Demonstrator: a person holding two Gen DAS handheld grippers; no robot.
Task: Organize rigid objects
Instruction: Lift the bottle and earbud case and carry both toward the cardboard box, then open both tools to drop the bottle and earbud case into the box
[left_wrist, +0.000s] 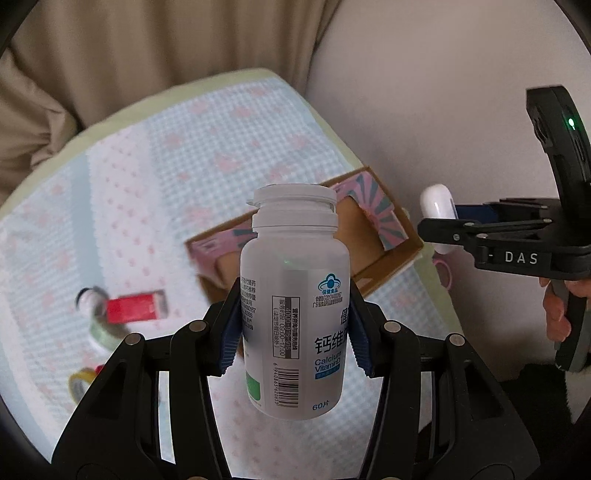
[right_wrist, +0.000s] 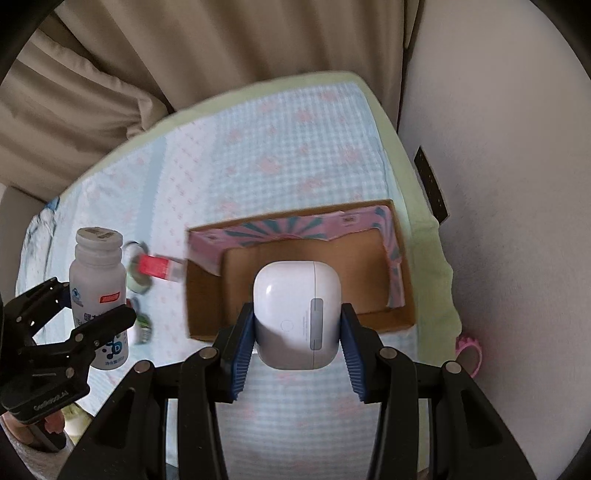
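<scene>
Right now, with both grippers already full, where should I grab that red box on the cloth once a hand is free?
Take the red box across its two long sides, coming from above. It lies flat on the checked cloth, so only its top and edges are free. A round container sits close beside it, so keep the fingers clear of that side. The view is blurred; exact gaps are unclear.

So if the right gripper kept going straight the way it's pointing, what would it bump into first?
Probably the open brown cardboard box. The right gripper, shut on the white rounded earbud case, points down toward the box's bare floor, so the case would likely land there first, though depth is hard to judge.
</scene>
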